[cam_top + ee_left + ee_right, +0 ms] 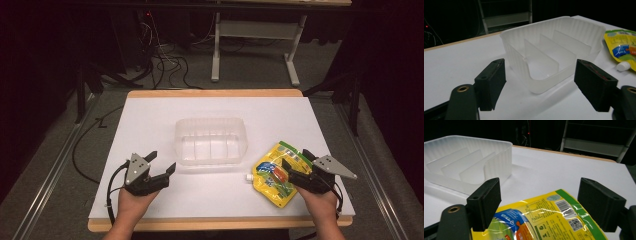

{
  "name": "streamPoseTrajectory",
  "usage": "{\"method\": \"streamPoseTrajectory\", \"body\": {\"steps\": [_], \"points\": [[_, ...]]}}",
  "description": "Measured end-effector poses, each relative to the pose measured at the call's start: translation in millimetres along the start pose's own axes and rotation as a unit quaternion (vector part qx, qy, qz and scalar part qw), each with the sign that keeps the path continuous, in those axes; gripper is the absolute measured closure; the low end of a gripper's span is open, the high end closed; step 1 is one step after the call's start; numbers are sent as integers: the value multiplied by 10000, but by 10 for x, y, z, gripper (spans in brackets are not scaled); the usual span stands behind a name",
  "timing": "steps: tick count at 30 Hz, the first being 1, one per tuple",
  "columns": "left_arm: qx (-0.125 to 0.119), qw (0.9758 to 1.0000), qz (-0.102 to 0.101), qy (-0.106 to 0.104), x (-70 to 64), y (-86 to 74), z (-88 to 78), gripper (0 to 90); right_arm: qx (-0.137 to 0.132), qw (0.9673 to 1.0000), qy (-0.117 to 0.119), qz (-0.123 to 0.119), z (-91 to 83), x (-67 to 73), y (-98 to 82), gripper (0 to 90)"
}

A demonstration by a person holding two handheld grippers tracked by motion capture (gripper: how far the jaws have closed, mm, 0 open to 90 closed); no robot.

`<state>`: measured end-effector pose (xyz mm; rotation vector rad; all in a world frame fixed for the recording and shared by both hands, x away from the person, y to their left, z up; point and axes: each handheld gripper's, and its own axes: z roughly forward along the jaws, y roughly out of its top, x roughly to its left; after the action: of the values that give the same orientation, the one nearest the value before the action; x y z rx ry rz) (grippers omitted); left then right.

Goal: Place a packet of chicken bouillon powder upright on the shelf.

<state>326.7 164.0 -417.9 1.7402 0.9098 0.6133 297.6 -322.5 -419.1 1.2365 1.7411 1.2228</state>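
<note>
Bearing barcode, QR code: yellow pouch (pixel 549 220)

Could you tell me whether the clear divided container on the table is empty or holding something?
Empty: the divided container shows bare compartments between its dividers; the yellow pouch lies outside it.

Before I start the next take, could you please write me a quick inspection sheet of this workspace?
Surface: white board on a wooden table, clean.
Job's things: clear divided tray, empty, centre; yellow spouted pouch lying flat to its right, white cap toward the tray.
Clutter: nothing seen.
Grippers: left gripper open, facing the tray; right gripper open, over the pouch.
Cables: black cable on the floor at left; tangle behind the table.
Surroundings: dark room, grey desk frame beyond.
</note>
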Motion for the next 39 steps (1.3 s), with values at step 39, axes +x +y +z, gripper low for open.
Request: {"method": "streamPoseTrajectory", "body": {"steps": [39], "points": [[128, 9997, -176, -132, 33, -16, 229, 335, 876, 9929, 789, -172, -166, 215, -329, 238]]}}
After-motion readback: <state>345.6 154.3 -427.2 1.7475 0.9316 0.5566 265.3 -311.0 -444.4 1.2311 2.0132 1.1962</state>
